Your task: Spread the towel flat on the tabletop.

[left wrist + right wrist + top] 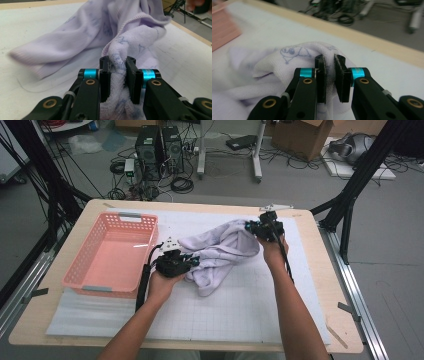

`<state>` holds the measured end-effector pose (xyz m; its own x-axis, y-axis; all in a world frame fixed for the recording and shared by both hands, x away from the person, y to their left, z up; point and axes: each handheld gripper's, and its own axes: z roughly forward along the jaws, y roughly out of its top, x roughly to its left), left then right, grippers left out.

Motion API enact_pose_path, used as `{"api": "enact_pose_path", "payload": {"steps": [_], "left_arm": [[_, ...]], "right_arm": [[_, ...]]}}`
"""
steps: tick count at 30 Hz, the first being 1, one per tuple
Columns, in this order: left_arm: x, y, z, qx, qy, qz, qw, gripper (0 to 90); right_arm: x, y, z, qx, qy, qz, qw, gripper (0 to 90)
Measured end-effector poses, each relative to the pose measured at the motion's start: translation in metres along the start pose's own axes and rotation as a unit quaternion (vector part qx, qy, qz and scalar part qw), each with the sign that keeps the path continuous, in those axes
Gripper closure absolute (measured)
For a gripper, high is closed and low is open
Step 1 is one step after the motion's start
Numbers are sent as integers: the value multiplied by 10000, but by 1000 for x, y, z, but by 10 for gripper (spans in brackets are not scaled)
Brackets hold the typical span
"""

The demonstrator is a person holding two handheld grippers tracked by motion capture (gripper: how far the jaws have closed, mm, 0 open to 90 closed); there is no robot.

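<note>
The towel (220, 252), mid-desk beside the basket (112, 252), is clenched by the left gripper (117, 75) and right gripper (329, 75). Its edge should be drawn taut before folding.

A: What couldn't you make out in the high view?

B: The left gripper (192, 261) had its tips buried in the lilac garment (220, 252), and the right gripper (252, 227) was too small to read its jaws.

A: And in the gripper views?

B: In the left gripper view the cloth ran off the top and bottom edges, and its near cuff was blurred. In the right gripper view the pink basket (223, 27) was a smeared patch cut by the left edge, and the floor cables (337, 12) behind the table were out of focus.
</note>
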<state>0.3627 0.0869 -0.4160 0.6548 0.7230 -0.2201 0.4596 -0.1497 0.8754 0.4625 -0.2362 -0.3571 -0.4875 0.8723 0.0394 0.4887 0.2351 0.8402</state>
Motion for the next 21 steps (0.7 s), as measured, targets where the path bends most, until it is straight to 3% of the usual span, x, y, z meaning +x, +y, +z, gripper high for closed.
{"api": "enact_pose_path", "payload": {"steps": [4,7,9,11,13,17,21], "left_arm": [[4,0,3,-66,104,-114,9999,761],[3,-2,4,33,76,63,9999,754],[0,-2,4,29,21,160,9999,735],[-3,-2,4,-1,22,252,9997,660],[-6,-2,6,37,-27,326,9995,589],[-11,-4,8,207,-40,665,9976,456],[-14,-5,13,235,-108,699,9972,395]], "right_arm": [[-1,9,13,110,-430,73,9990,773],[1,5,13,231,-331,71,9992,645],[1,0,2,107,-317,86,9994,582],[-4,-8,-14,-27,-297,162,9994,546],[-8,-16,-27,-135,-317,159,9993,542],[-17,-38,-58,-126,-318,43,9994,532],[-22,-68,-85,-168,-266,63,9995,508]]}}
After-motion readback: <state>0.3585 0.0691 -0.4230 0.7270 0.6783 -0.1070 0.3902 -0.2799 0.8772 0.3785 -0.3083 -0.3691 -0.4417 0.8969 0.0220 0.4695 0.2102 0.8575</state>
